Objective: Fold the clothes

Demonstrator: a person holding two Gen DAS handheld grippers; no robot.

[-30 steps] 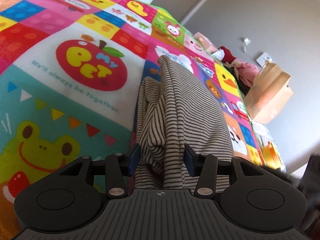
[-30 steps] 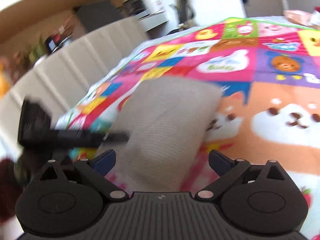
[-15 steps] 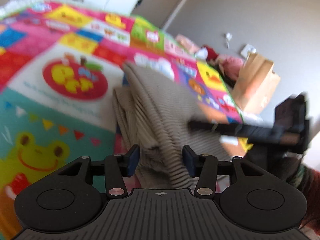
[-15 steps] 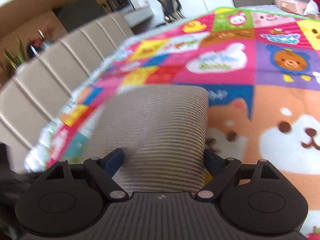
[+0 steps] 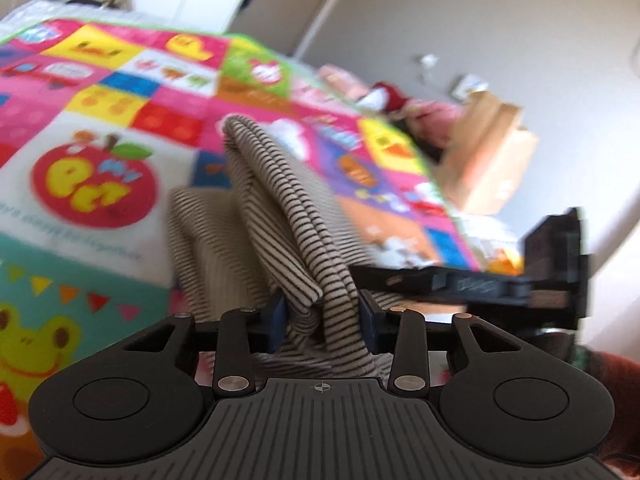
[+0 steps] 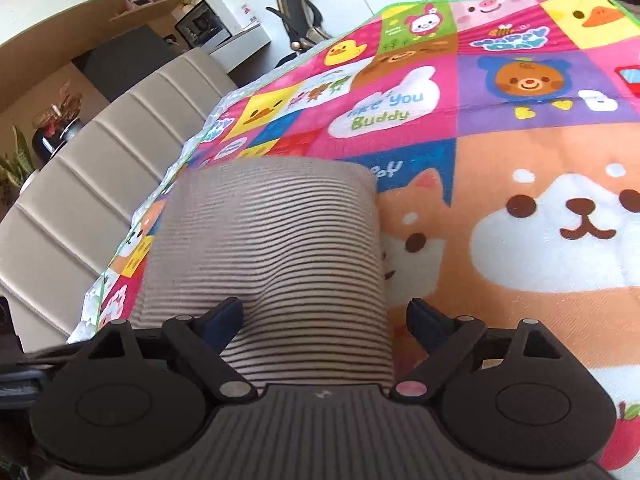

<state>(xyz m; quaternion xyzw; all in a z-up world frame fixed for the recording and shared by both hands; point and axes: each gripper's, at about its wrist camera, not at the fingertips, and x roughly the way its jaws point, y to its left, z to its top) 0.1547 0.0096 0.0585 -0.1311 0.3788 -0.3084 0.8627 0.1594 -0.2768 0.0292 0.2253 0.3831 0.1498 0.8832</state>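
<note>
While the left gripper (image 5: 322, 316) pinches the soft, limp striped garment's (image 6: 264, 256) bunched edge, the right gripper (image 6: 324, 320) gapes over it, best taking the near corner.

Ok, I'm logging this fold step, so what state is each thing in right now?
striped garment: folded into layers, lying on the mat, one end bunched and lifted.
left claw: shut on the striped garment's layered edge.
right claw: open, fingers straddling the garment.
play mat: spread flat.
paper bag: standing upright by the wall.
</note>
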